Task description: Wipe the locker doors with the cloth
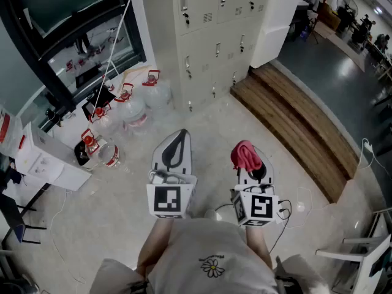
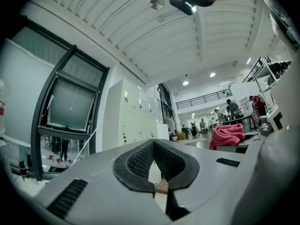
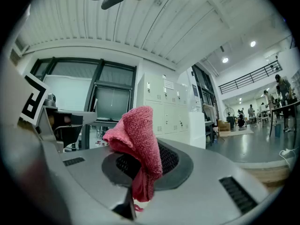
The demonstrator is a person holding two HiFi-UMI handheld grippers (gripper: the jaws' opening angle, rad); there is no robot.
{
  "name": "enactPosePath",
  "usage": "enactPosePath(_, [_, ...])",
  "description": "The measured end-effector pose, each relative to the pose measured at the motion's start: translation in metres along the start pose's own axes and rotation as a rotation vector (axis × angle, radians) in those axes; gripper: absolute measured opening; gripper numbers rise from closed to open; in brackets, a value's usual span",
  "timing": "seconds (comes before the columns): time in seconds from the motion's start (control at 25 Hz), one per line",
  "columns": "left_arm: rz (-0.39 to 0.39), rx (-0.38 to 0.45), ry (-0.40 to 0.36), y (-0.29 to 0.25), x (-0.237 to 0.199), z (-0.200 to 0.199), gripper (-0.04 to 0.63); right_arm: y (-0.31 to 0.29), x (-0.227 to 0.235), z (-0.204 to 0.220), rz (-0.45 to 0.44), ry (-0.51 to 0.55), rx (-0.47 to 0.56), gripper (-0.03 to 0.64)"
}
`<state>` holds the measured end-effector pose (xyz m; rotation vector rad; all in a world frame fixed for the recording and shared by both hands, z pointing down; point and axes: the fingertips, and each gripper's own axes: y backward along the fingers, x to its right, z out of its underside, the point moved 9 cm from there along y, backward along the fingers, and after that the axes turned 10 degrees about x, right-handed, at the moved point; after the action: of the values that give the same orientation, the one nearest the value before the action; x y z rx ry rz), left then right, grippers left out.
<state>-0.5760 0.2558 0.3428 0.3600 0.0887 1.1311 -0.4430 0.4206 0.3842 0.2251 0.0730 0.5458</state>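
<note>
A person is standing well back from the tall beige metal locker doors (image 1: pixel 211 35), holding a crumpled pink knitted cloth (image 1: pixel 244 154) clamped in the right gripper (image 1: pixel 250 164), while the left gripper (image 1: pixel 177 141) is hanging closed and empty. Wiping looks not yet begun. The next move likely calls for walking forward across open floor, between the clear plastic water jugs (image 1: pixel 131 106) and the stepped wooden platform (image 1: pixel 294 121).

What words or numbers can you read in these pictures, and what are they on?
No words or numbers can be read.
Black-and-white square marker cubes: patterns, not letters.
White paper notice on a beige metal locker door: too small.
Red labels on the clear plastic water jugs: blurred.
Fuzzy pink cloth: no print.
</note>
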Motion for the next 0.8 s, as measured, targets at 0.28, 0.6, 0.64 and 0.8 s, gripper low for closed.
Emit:
enactPosePath(0.28, [0.021, -0.031, -0.020, -0.026, 0.012, 0.012, 0.016, -0.014, 0.024, 0.002, 0.000, -0.002, -0.042, 0.029])
enactPosePath(0.6, [0.002, -0.059, 0.016, -0.056, 0.022, 0.038, 0.016, -0.030, 0.056, 0.032, -0.041, -0.110, -0.040, 0.029])
enactPosePath(0.64, [-0.006, -0.061, 0.024, -0.059, 0.023, 0.043, 0.017, -0.031, 0.058, 0.036, -0.048, -0.114, -0.053, 0.029])
enactPosePath(0.8, [-0.004, -0.076, 0.063, -0.078, 0.018, 0.064, 0.017, -0.040, 0.065, 0.049, -0.054, -0.164, -0.083, 0.029])
